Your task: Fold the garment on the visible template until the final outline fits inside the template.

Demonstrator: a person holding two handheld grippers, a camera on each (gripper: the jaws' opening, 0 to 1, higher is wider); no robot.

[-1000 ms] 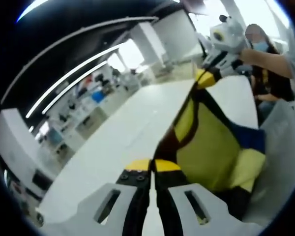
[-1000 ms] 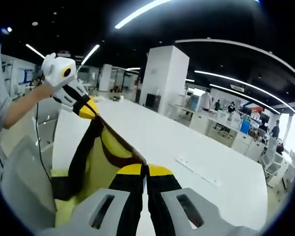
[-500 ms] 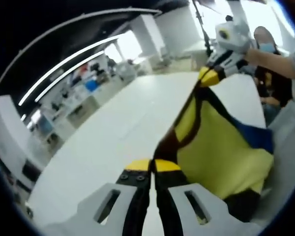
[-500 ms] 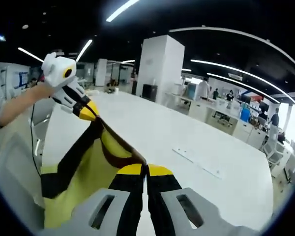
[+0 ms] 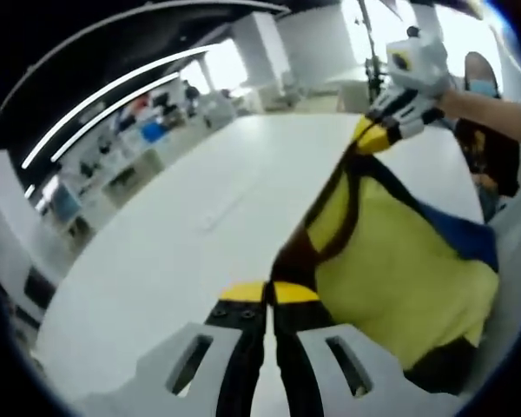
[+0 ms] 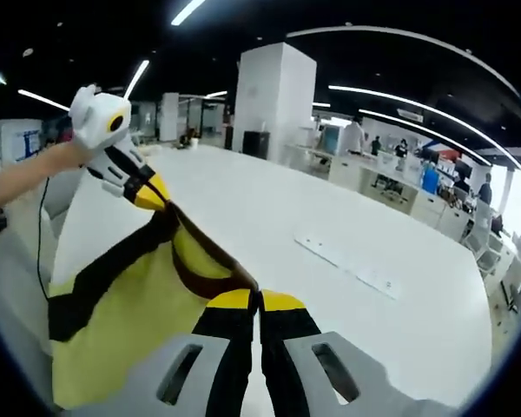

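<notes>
A yellow garment [image 5: 399, 269] with dark brown trim and a blue band hangs stretched in the air between both grippers, above the white table [image 5: 156, 252]. My left gripper [image 5: 267, 294] is shut on its brown edge. My right gripper [image 5: 371, 137], held by a person's hand, pinches another part of that edge farther off. In the right gripper view the right gripper [image 6: 259, 300] is shut on the garment [image 6: 122, 304], and the left gripper [image 6: 152, 193] holds it at the upper left. The garment's lower part drops out of sight.
A thin pale strip [image 6: 343, 263] lies flat on the table [image 6: 399, 304] to the right of the garment. A white pillar [image 6: 273, 104] and desks with people stand beyond the table's far end. A person [image 5: 495, 113] stands close on the garment side.
Both cameras have tipped down toward the table, so more tabletop shows. The garment stays stretched between the two shut grippers and now shows more of its yellow panel.
</notes>
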